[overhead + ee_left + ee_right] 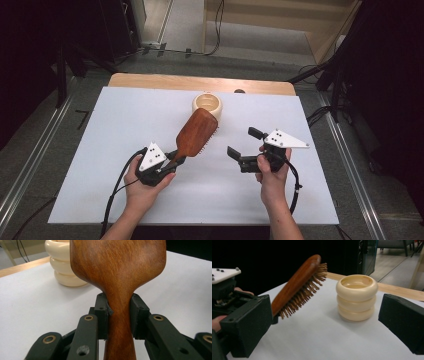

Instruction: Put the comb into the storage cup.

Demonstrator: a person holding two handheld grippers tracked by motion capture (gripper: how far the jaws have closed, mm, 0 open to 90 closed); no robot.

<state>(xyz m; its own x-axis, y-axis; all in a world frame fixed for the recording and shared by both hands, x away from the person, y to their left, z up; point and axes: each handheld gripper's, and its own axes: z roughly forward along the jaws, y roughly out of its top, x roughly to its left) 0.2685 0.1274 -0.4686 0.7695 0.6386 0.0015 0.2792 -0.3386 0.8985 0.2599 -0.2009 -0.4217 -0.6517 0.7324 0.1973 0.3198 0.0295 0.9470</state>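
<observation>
1. Left gripper [172,161]: held in the person's left hand [145,187] at the near left of the white table [100,150]; its jaws are clamped on the narrow neck of the wooden hairbrush [196,133], one pad [102,315] pressing each side of the handle.
2. Wooden hairbrush: lifted clear of the table, tilted upward and away from the left gripper; smooth back facing up, bristles [304,293] pointing down and to the side; its head reaches toward the cream ribbed cup.
3. Cream ribbed cup [207,105]: upright near the far edge of the table, just beyond the brush head; whether the two touch cannot be told.
4. Right gripper [241,146]: held in the right hand [272,175] at the near right, well apart from the brush; jaws spread wide with nothing between them, aimed toward the cup.
</observation>
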